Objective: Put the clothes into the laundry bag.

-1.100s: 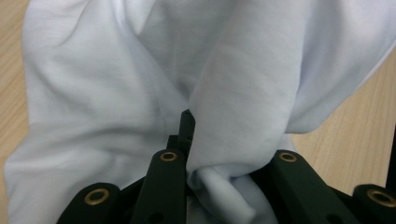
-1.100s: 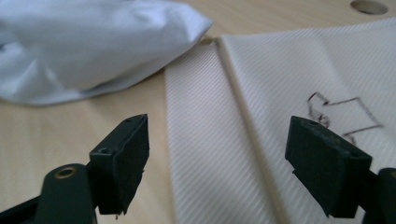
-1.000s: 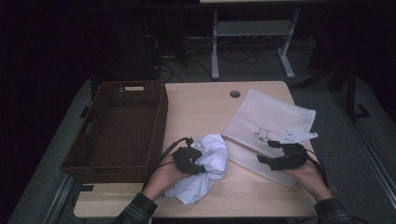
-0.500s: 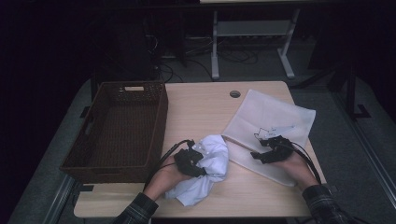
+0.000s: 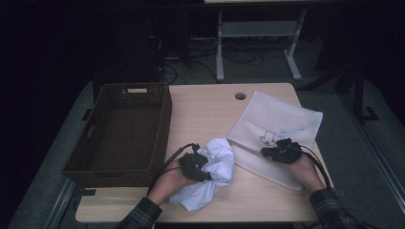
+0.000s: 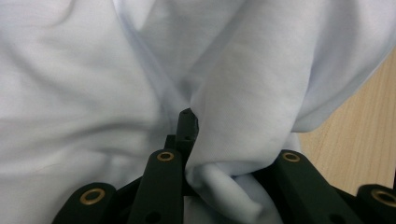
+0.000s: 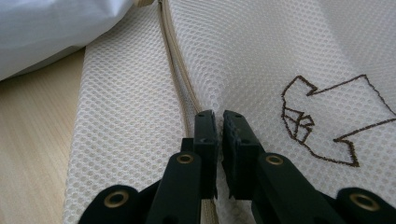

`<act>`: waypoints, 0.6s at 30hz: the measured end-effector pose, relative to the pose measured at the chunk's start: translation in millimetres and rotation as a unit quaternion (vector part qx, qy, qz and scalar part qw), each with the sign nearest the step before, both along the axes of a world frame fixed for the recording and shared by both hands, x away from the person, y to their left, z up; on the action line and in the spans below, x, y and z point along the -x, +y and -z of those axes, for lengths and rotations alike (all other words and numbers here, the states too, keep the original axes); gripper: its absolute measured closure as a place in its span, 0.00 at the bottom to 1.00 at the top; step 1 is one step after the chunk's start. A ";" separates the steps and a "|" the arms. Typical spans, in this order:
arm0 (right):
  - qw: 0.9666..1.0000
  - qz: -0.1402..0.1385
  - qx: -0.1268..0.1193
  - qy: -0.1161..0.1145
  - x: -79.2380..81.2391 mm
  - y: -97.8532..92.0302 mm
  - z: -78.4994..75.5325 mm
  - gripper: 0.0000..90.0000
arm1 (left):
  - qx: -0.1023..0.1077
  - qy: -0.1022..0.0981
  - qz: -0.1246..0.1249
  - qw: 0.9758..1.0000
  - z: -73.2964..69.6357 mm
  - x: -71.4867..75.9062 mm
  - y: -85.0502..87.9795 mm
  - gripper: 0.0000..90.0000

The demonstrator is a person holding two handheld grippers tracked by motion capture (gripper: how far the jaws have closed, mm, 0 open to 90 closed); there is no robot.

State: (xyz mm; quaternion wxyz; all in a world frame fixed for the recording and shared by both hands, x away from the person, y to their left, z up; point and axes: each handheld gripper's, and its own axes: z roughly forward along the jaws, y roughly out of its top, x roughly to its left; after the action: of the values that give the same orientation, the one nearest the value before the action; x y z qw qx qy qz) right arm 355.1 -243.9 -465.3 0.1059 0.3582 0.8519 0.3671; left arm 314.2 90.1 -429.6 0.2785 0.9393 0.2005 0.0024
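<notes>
A crumpled white garment [image 5: 218, 160] lies at the table's front middle. My left gripper [image 5: 197, 166] is shut on it, and a fold of the cloth [image 6: 243, 93] bunches between the jaws and hides one fingertip [image 6: 187, 119]. A white mesh bag [image 5: 279, 119] with a brown line drawing [image 7: 327, 121] lies flat to the right. My right gripper [image 5: 274, 152] rests on the bag's near-left part. Its jaws have just been closing and now pinch the mesh [image 7: 261, 56] beside the beige zipper [image 7: 175, 60].
A dark wicker basket [image 5: 165, 121] stands empty on the left of the wooden table [image 5: 205, 109], close to the left hand. A round cable hole [image 5: 240, 96] sits near the far edge. Beyond the table are a metal stand and cables on the dark floor.
The right gripper moved left and down onto the bag and its jaws closed on the mesh. The left gripper and the garment stayed put.
</notes>
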 end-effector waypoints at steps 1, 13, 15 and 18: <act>1.000 0.001 -0.001 0.001 -0.3 -0.1 0.5 0.92 | 0.000 0.000 0.000 1.000 0.0 0.0 -0.1 0.81; 1.000 0.014 0.000 0.005 -1.6 1.7 5.2 0.98 | 0.000 0.000 0.000 1.000 0.2 0.3 -0.3 0.81; 1.000 0.017 -0.002 0.002 -1.8 1.5 3.8 0.98 | -0.001 0.000 -0.001 1.000 0.2 0.4 -0.4 0.81; 1.000 0.022 -0.011 -0.002 -2.0 0.5 -0.9 0.98 | -0.001 -0.001 -0.001 1.000 0.1 0.5 -0.5 0.81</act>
State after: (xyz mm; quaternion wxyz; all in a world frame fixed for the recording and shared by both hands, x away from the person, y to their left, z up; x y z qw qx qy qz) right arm 357.1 -243.4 -464.4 0.1114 0.3770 0.8395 0.3752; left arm 313.7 89.6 -429.7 0.2777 0.9394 0.2011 0.0036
